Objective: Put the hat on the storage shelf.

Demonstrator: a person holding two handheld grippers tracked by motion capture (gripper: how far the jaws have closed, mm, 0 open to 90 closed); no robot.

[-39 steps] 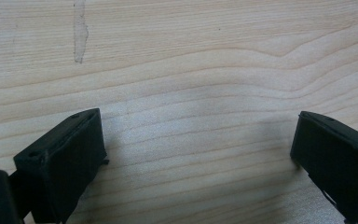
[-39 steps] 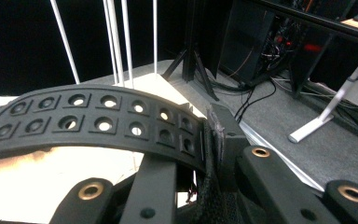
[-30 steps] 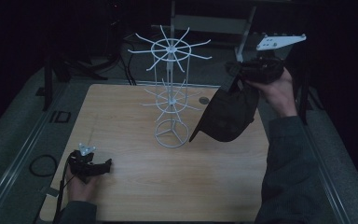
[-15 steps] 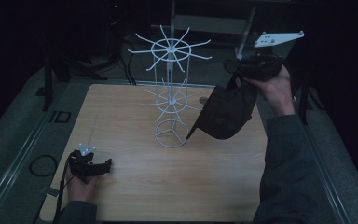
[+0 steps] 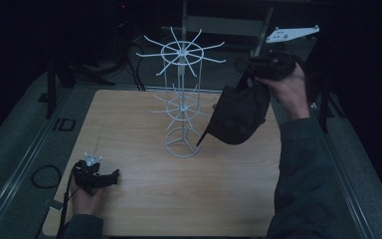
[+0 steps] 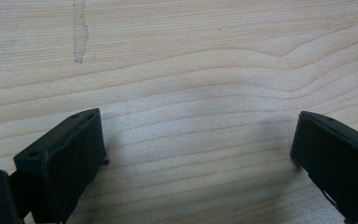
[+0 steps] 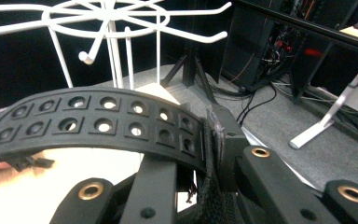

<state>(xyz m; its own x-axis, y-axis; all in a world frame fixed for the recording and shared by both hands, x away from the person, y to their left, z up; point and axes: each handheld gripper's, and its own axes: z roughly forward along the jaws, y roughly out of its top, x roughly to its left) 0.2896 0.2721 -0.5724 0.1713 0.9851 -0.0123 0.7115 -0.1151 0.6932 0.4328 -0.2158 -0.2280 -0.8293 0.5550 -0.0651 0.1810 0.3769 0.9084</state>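
A black cap (image 5: pixel 238 114) hangs from my right gripper (image 5: pixel 258 69), held up in the air to the right of the white wire rack (image 5: pixel 181 99). The right gripper is shut on the cap's perforated back strap (image 7: pixel 98 123), with the rack's top hooks (image 7: pixel 121 28) close ahead of it. My left gripper (image 5: pixel 110 177) rests on the wooden table (image 5: pixel 129 124) at the near left. Its black jaws stand wide apart, open, with bare wood between the fingers (image 6: pixel 65 158).
The rack stands mid-table on a round base (image 5: pixel 181 144), with two tiers of hooks. A pale scuff (image 6: pixel 79 28) marks the wood ahead of the left gripper. Stands and cables (image 7: pixel 261 93) sit on the grey floor beyond the table's far edge.
The right gripper has lifted the cap slightly and carried it a little left toward the rack's upper hooks. The left gripper has stayed still.
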